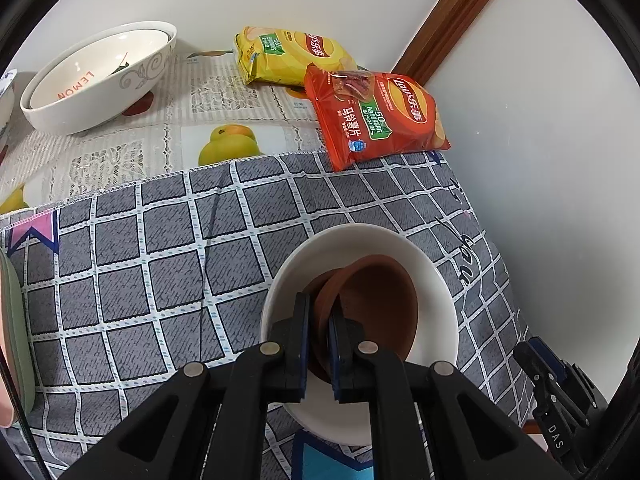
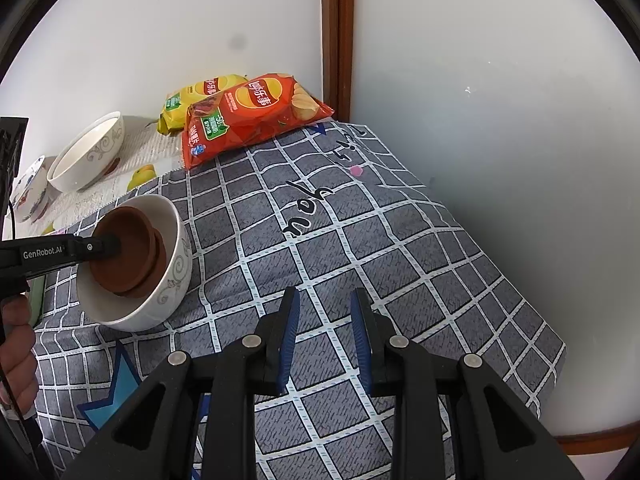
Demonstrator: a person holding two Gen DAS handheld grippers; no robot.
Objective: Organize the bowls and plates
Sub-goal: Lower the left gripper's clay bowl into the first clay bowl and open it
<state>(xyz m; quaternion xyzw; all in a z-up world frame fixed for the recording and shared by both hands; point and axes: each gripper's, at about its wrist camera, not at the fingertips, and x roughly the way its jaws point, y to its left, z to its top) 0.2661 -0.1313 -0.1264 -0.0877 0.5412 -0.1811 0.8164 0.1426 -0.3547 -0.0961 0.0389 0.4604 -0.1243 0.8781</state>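
Grey checked cloth covered most of the table, with a lace-and-fruit print cloth showing beyond its far edge. On that far cloth sat a large white bowl with another nested inside it, and a small blue-patterned bowl stood just beside it. Two crisp packets lay by the wall, the red one overlapping the grey cloth's edge and the yellow one behind it.

Nearer, on the grey cloth, stood a white bowl with a grey scroll pattern. Inside it lay brown dishes, apparently two nested together, tilted up on edge and not flat.

The left gripper was nearly closed, its fingers pinching the near rim of the brown dishes, one finger inside the rim and one outside. The right gripper hovered over bare cloth with its jaws partly apart and nothing between them.

What mattered most was that the dishes sat straight ahead of the left gripper and down in the bowl, while they lay well off to the left of the right gripper. So the left hand was plainly the nearer one; setting the dishes flat or lifting them out would probably fall to it, with the right hand free to steady the white bowl.
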